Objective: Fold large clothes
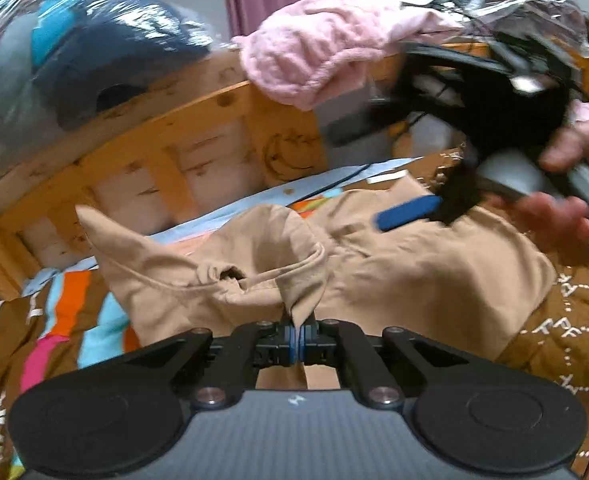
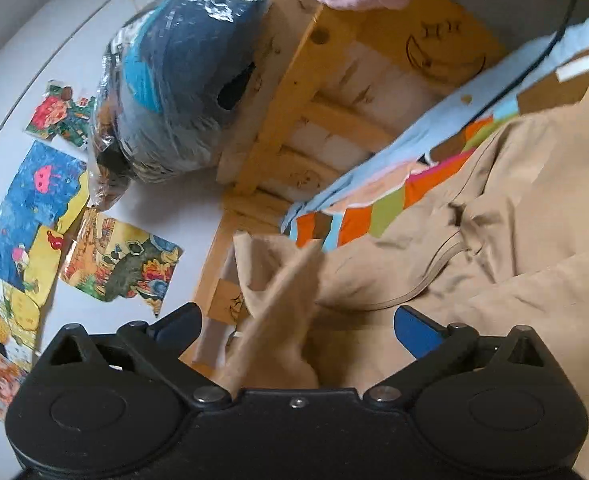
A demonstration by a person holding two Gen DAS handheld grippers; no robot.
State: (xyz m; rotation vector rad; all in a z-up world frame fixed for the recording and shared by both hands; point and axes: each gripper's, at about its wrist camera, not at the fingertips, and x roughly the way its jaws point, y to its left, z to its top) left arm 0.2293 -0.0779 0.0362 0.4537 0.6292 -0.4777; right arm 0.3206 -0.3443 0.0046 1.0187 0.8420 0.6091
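A: Item one, the tan garment (image 1: 394, 264). Where is it lying?

B: It is lying rumpled across the patterned bedspread (image 1: 574, 320), close to the wooden bed rail (image 1: 198, 128). One edge is being lifted near the collar, probably so that a fold can be started from there.

A: Item two, the left gripper (image 1: 297, 336). How are the jaws standing?

B: They are pressing together on a pinch of tan cloth, with only the fabric between the blue pads. That hold is keeping the edge raised off the bed.

A: Item three, the right gripper (image 2: 298, 320).

B: Its jaws are standing wide apart. A loose flap of the garment is hanging between them, blurred, and neither finger is gripping it. My judgement is that it is positioning to take a second corner.

A: Other entries?

B: A pink fluffy cloth (image 1: 314, 48) is draped over the rail, a plastic-wrapped bundle (image 2: 182, 72) is resting by the wall, and colourful pictures (image 2: 34, 200) are stuck on the wall beneath it.
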